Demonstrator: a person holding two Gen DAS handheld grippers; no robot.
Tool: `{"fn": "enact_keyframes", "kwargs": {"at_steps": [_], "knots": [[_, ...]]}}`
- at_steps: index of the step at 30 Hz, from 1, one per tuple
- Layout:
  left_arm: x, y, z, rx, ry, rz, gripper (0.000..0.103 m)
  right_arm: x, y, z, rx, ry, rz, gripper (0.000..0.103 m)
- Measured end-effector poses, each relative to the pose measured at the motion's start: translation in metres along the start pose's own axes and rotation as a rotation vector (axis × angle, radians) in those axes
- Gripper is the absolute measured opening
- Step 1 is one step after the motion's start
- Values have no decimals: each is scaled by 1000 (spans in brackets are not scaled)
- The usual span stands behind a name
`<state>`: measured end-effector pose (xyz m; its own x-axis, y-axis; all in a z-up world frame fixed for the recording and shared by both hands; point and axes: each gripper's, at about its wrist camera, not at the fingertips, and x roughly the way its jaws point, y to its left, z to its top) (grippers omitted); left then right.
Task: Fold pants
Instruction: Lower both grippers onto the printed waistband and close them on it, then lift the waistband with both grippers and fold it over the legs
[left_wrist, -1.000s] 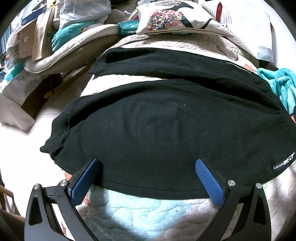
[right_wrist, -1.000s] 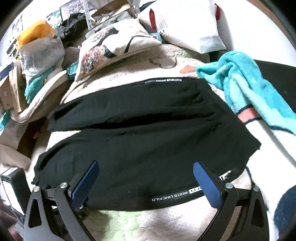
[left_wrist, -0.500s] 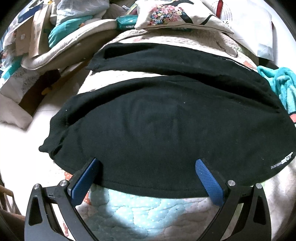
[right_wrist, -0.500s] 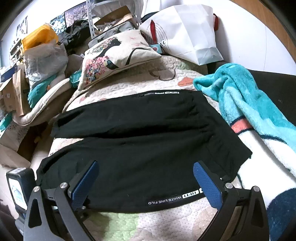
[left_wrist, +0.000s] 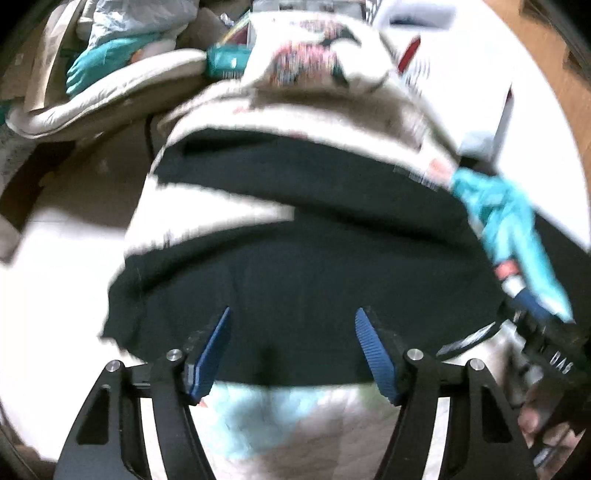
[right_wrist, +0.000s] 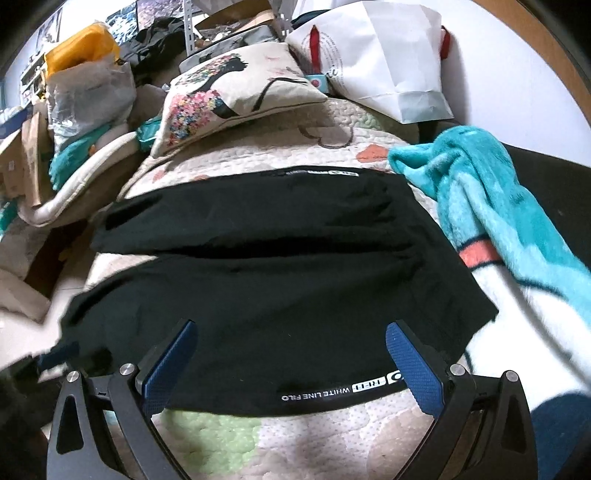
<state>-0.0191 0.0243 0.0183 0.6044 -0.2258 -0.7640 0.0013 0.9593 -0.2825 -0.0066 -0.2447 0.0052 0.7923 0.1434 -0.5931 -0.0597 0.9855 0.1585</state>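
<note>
Black pants (right_wrist: 280, 280) lie spread flat on a quilted bed, both legs running left, the waistband with white lettering (right_wrist: 343, 387) at the near right. They also show, blurred, in the left wrist view (left_wrist: 314, 280). My left gripper (left_wrist: 291, 325) is open and empty, its blue pads over the near edge of the near leg. My right gripper (right_wrist: 291, 336) is open and empty, over the near edge by the waistband. The right gripper's body shows at the right edge of the left wrist view (left_wrist: 546, 350).
A turquoise blanket (right_wrist: 491, 206) lies right of the pants. A floral pillow (right_wrist: 236, 92) and a white paper bag (right_wrist: 384, 62) sit behind them. Bags, boxes and cushions (right_wrist: 77, 122) are piled on the left. The quilt (right_wrist: 295, 443) shows below the pants.
Both grippers have pulled back and up, so the pants look smaller. The left view has swung right and is blurred; its jaws have narrowed a little. The pants have not moved.
</note>
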Motion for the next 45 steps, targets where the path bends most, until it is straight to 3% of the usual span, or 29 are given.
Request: {"fn": "enact_keyframes", "kwargs": {"at_steps": [3,7,12,19,28,33,35,36,37,39,40,41,43,45], "knots": [[-7,21,42,-22,-19,-32,68,-8,-4,36,-34,24,73,103],[11,48,97,-8,-29,16,68,7,-9,87,-110,46,93,103],[55,78,150,53,-14,43,68,79,-29,144,-174,128,90,103],[133,131,200,-41,24,14,68,180,-47,199,-161,200,116,102],[201,130,215,41,88,-51,69,252,-25,210,-353,286,173,95],[217,107,207,186,77,-5,83,281,-24,209,-392,329,196,92],[218,101,204,220,72,25,80,286,-21,207,-407,329,215,95],[217,100,204,221,70,26,69,286,-19,207,-415,325,218,95],[215,100,204,216,64,27,59,285,-19,206,-415,324,222,91],[207,106,208,179,70,-20,5,279,-15,205,-408,330,266,70],[204,108,209,158,86,-50,5,276,-14,204,-404,335,293,47],[202,108,208,157,83,-52,5,271,-10,202,-402,346,304,33],[192,102,204,181,70,-35,5,263,-8,198,-402,349,298,20],[178,96,200,185,49,-36,5,254,-7,197,-381,338,298,14]]}}
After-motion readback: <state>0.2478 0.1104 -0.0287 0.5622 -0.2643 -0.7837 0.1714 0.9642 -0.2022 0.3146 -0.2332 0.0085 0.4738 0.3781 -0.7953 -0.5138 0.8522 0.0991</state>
